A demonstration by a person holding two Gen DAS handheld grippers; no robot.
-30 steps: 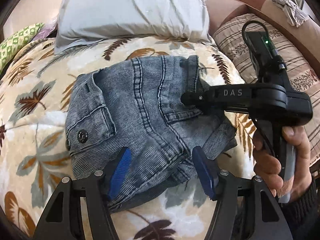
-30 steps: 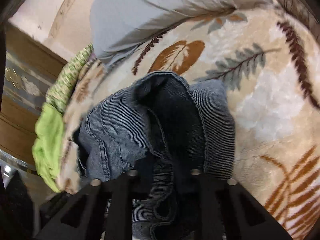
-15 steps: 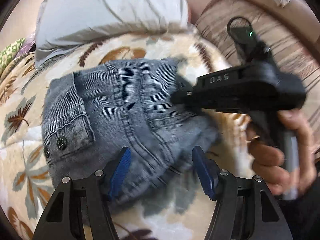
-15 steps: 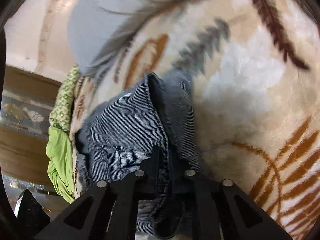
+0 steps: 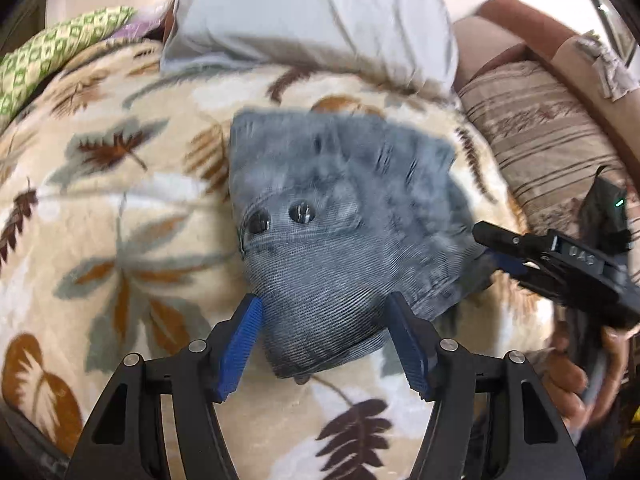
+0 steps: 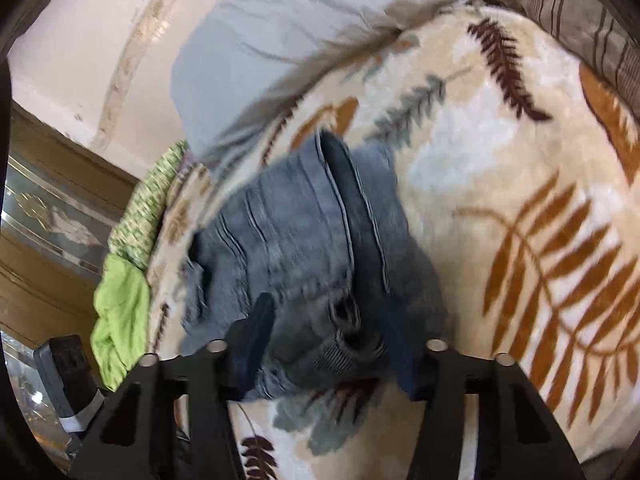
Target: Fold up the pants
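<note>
The blue denim pants lie folded into a compact bundle on a leaf-print blanket, two metal buttons facing up. My left gripper is open, its blue pads either side of the bundle's near edge, not gripping. My right gripper shows at the right of the left wrist view, at the bundle's right edge. In the right wrist view the right gripper is open, its jaws wide around the near end of the pants, not clamping them.
A grey pillow lies beyond the pants. A striped cushion and brown sofa arm are at the right. A green patterned cloth lies far left; it also shows in the right wrist view. A wooden cabinet stands behind.
The right gripper, shut on the pants' edge before, has opened and drawn back to the right. The bundle now lies turned with its buttons near the middle. The left gripper stayed open.
</note>
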